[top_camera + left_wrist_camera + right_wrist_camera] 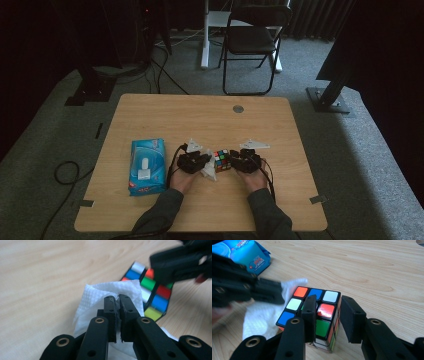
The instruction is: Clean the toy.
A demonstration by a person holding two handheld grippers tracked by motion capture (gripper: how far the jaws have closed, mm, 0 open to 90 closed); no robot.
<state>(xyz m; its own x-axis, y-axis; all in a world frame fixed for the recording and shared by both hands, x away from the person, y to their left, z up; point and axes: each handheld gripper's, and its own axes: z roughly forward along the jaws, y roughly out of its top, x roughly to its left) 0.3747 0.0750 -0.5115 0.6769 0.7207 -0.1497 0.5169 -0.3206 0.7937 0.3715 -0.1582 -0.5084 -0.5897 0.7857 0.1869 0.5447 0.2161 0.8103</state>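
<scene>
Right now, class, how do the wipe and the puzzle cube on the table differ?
The wipe is plain white, soft and crumpled; the puzzle cube is rigid, boxy, with coloured squares. The wipe is pinched in the left tool; the cube sits between the right tool's jaws. Both lie at the table's middle.

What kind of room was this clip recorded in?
Probably a lab or studio set up for recording, not a home: a lone wooden table on grey carpet, a folding chair, black stand bases and loose cables, dark curtains behind.
</scene>
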